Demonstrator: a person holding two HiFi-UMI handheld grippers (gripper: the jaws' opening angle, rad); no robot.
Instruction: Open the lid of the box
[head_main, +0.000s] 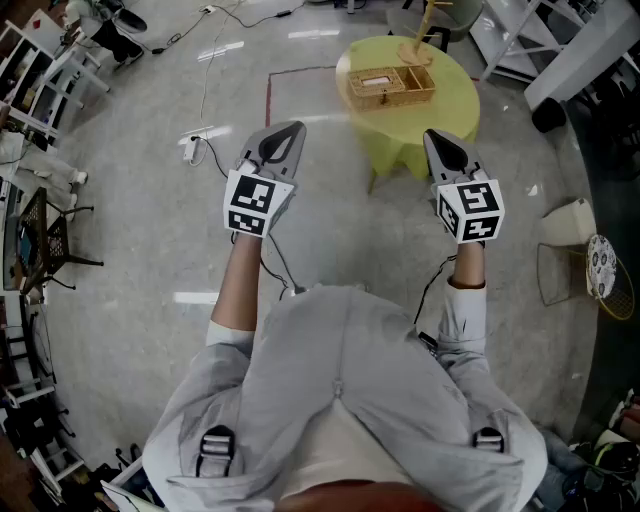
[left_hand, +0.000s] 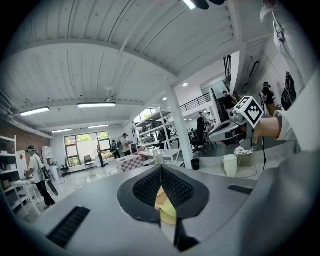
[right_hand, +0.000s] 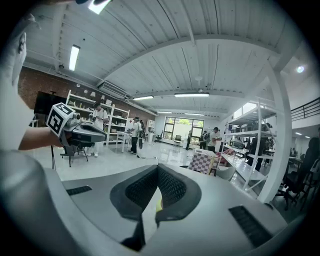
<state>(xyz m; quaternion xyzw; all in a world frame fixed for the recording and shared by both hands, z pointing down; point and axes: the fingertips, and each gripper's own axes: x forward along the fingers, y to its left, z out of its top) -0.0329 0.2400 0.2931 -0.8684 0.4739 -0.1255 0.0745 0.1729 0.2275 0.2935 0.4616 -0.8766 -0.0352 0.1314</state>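
A woven wicker box (head_main: 390, 85) sits on a round yellow-green table (head_main: 450, 105) some way ahead of me, at the top of the head view. Whether its lid is up or down is too small to tell. My left gripper (head_main: 291, 128) and right gripper (head_main: 436, 137) are both held up in the air, well short of the table, pointing forward. Both are shut with nothing between the pads. In the left gripper view the jaws (left_hand: 161, 170) meet, and a strip of the yellow table (left_hand: 167, 206) shows below them. The right gripper (right_hand: 157, 168) is closed the same way.
A wooden stand (head_main: 420, 40) rises behind the box. On the floor lie cables and a white power strip (head_main: 195, 148), and a red tape line (head_main: 268, 95). A white bin (head_main: 570, 222) and a wire frame (head_main: 560, 275) stand at right; shelving (head_main: 30, 60) and people are around.
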